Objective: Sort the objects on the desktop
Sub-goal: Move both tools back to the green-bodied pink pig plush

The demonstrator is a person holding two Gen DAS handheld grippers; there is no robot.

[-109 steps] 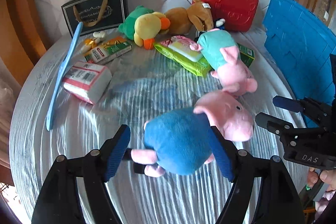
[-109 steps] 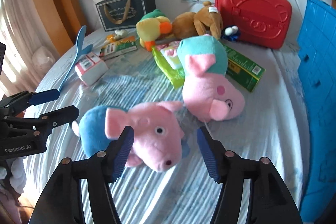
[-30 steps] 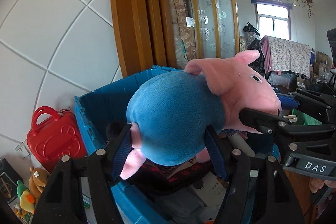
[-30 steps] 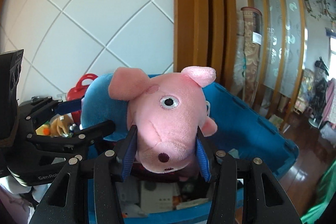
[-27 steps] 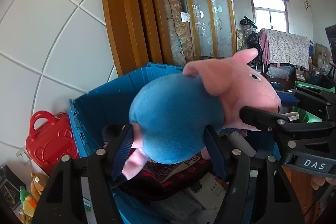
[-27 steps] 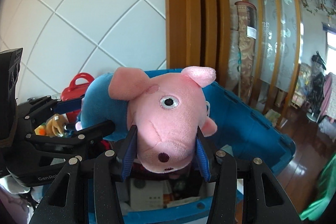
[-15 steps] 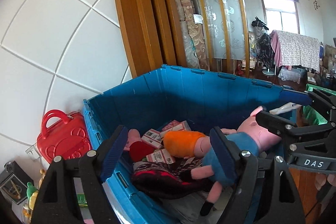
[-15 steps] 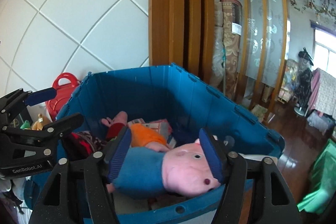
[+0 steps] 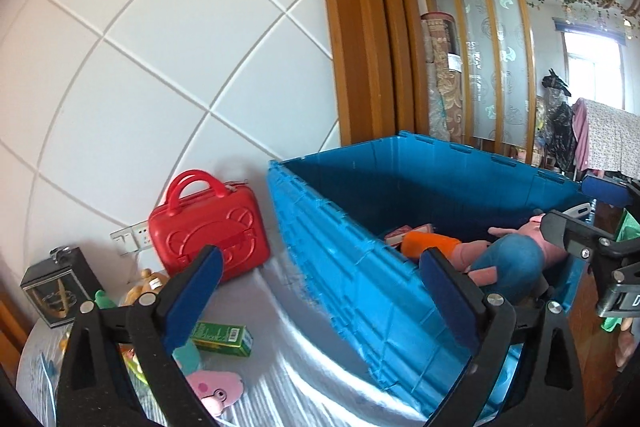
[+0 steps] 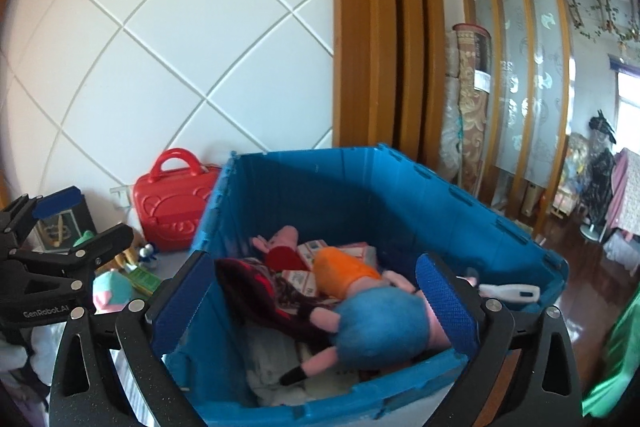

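Note:
The blue-bodied pink pig plush (image 10: 380,323) lies inside the blue crate (image 10: 304,157), free of both grippers, on top of other toys and boxes. My right gripper (image 10: 316,301) hangs over the crate's near corner, its jaws opening wide, and the pads touch nothing. My left gripper (image 9: 320,291) is beside the crate's outer wall (image 9: 360,287), over the table edge. Its jaws are also opening, with nothing between them. From the left wrist view the plush (image 9: 508,261) shows past the wall, with the right gripper (image 9: 580,207) above it. The left gripper (image 10: 80,219) shows at the left of the right wrist view.
On the table to the left stand a red case (image 9: 208,231), a black gift bag (image 9: 60,291), a green box (image 9: 222,337) and another pink pig plush (image 9: 216,387). An orange plush (image 10: 344,275) and small cartons lie in the crate. Wooden frames and a wood floor lie beyond.
Both grippers let go of the pig plush, which dropped into the crate. Both pairs of jaws spread wide, and the left view swung left toward the table.

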